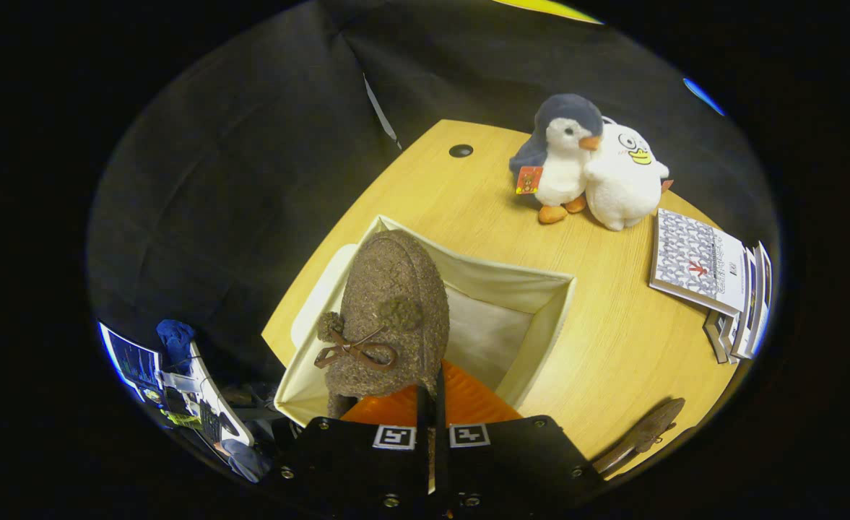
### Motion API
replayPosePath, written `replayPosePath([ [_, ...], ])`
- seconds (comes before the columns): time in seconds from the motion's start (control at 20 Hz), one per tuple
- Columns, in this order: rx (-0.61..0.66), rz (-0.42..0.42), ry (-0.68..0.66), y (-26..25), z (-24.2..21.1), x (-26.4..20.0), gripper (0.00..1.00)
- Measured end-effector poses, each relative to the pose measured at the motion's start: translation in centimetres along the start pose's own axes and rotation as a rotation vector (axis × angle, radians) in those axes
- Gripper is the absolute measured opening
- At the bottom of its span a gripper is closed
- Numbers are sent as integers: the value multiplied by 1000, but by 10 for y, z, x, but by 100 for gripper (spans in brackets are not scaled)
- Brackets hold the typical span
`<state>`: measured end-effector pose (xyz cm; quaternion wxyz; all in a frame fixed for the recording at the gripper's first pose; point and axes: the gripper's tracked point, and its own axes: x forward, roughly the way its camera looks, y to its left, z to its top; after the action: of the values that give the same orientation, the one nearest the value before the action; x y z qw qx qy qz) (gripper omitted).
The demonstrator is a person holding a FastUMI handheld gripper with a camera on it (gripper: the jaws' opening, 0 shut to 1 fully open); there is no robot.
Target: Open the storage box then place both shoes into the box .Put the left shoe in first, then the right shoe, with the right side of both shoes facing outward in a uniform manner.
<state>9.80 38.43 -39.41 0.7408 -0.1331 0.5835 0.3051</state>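
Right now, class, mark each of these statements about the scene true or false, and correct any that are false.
1. The tool holds a brown fuzzy shoe above the open storage box. True; its fingers are closed on the shoe's heel edge.
2. The storage box has its lid on. False; it is open and the inside shows.
3. A second shoe lies on the table, outside the box. True.
4. The two plush toys sit inside the box. False; they stand on the table beyond it.
5. The books lie stacked beside the toys. True.
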Motion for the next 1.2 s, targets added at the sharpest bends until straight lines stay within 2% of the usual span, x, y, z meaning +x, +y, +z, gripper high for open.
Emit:
replayPosePath([
  [0.2,-14,-81,109,-7,-19,42,3],
  [0.45,1,-114,181,-7,-29,74,5],
  [0.5,12,-106,185,-6,-31,79,10],
  [0.55,-1,-142,195,-14,-32,80,17],
  [0.6,-16,-144,193,-19,-30,76,20],
  [0.65,-15,-117,186,-14,-28,72,27],
  [0.75,1,-48,159,4,-22,51,48],
  [0.8,8,-19,141,13,-20,37,55],
  [0.85,-8,-6,121,17,-15,20,78],
  [0.9,-35,-9,94,17,-11,8,85],
  [0.95,-67,-11,61,16,-5,-10,90],
  [1.2,-84,-2,-50,3,2,-82,90],
])
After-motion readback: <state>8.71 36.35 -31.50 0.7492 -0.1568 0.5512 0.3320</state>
